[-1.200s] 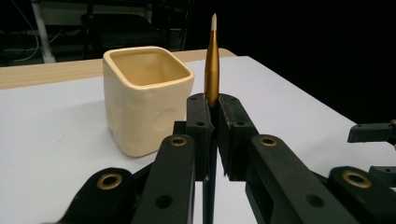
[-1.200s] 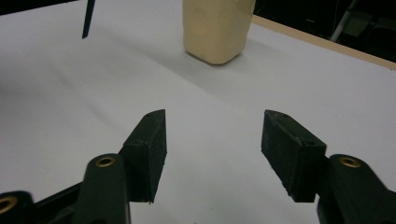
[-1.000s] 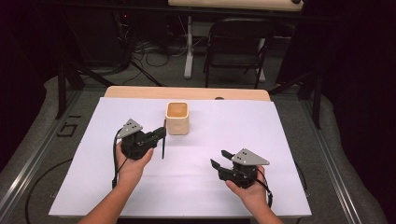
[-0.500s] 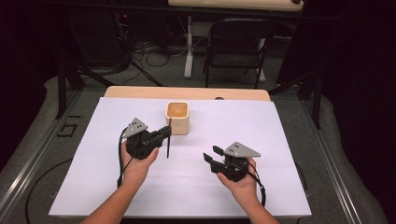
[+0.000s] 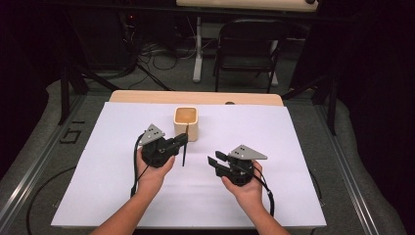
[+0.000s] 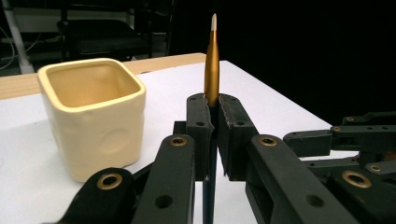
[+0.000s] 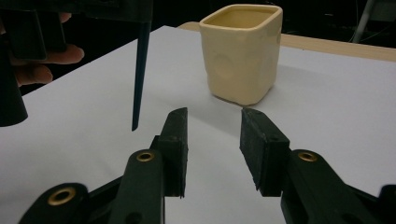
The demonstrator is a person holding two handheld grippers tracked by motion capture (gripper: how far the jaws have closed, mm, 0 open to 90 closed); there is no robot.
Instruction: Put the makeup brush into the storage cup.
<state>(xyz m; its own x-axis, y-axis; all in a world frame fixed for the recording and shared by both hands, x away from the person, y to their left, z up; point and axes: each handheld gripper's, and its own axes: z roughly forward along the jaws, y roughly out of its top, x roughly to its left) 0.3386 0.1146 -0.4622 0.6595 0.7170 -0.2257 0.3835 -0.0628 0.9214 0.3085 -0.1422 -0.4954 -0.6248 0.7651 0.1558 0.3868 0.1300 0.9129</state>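
My left gripper [image 5: 181,141] is shut on a thin brush [image 5: 184,152] with a dark blue handle and a gold ferrule [image 6: 212,65]. The brush stands upright, its handle end hanging just above the white sheet. It hovers right in front of the cream square cup [image 5: 186,122], which in the left gripper view [image 6: 91,116] stands to the left of the jaws. My right gripper [image 5: 214,158] is open a little to the right, pointing at the brush handle [image 7: 140,70] and cup [image 7: 243,53]. Its jaws have just been closing, with nothing between them [image 7: 214,127].
A white sheet [image 5: 293,147] covers the wooden table [image 5: 147,96]. A black chair [image 5: 247,46] and cables sit on the floor beyond the far edge. Dark floor rails run along both sides.
Both hands have drifted toward the middle: the left with the brush moved right, closer to the cup, and the right moved left. The right jaws stand narrower.
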